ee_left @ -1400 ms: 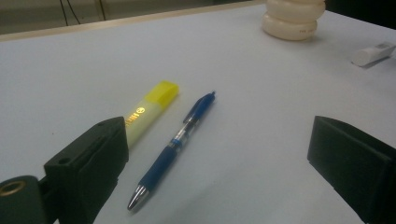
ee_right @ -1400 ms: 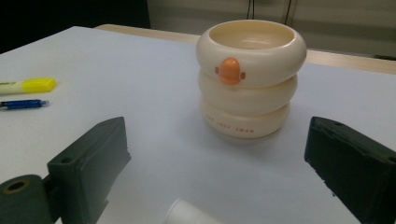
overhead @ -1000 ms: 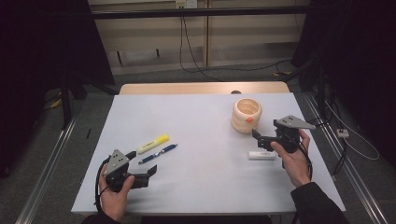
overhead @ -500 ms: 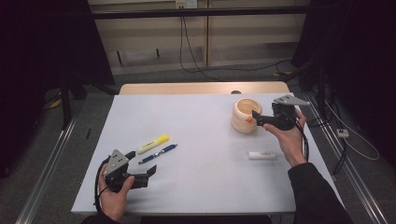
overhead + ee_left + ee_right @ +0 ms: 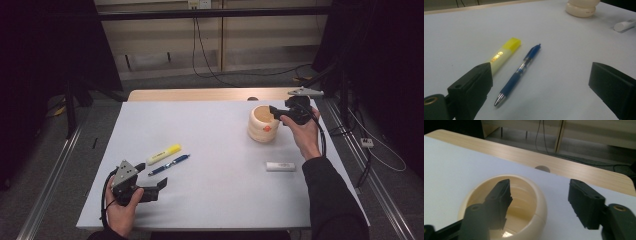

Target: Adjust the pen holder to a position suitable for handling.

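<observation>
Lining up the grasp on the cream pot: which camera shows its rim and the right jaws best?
Right gripper view: the cream pot opens close below, one jaw over its mouth, the other outside its wall. The high view shows the whole pot, small. The left gripper view catches its base, far off.

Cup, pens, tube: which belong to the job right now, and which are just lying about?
In the job:
cup, its wall between the closing right gripper's jaws

Lying about:
highlighter
pen
white tube
left gripper, open near the pens

In the left gripper view the cream holder (image 5: pixel 581 8) and the white tube (image 5: pixel 624 25) are cut off by the frame's edges, and the tube's label is too small to read.
</observation>
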Demonstrator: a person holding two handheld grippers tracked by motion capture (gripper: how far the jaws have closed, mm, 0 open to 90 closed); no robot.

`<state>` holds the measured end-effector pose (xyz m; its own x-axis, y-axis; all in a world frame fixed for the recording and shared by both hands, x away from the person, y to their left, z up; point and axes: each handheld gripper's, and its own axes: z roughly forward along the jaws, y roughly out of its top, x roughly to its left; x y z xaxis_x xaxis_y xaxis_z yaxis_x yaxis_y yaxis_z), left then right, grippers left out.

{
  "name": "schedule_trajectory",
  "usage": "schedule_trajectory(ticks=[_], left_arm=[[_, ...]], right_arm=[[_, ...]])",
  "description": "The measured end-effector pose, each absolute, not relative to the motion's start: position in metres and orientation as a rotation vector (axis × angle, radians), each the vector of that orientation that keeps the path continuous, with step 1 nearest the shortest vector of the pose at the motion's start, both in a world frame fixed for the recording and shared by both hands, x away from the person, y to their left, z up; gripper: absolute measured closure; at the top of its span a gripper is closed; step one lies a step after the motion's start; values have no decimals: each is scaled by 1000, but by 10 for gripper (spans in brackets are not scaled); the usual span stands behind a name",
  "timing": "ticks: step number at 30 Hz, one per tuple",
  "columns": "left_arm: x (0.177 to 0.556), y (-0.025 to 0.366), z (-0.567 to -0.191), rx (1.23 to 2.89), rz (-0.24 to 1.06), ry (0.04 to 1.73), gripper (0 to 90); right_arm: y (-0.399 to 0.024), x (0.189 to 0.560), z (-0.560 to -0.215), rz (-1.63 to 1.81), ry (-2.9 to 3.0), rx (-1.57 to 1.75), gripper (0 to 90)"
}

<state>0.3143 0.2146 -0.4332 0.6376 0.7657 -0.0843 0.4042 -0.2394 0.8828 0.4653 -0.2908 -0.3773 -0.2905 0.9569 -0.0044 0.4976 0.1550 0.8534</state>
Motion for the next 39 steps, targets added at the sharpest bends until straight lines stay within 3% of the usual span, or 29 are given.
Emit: schedule_trajectory(ticks=[12,23,35,39], left_arm=[[314,215,-433,1870,457,923,54],[315,215,-434,1873,456,924,53],[316,215,-435,1879,450,931,53],[316,215,-435,1879,448,931,53]], right_arm=[[-288,485,-393,1037,1922,1412,611],[-289,491,-405,1022,1942,1440,677],[-289,495,-412,987,1936,1474,688],[-288,495,-411,997,1938,1480,748]])
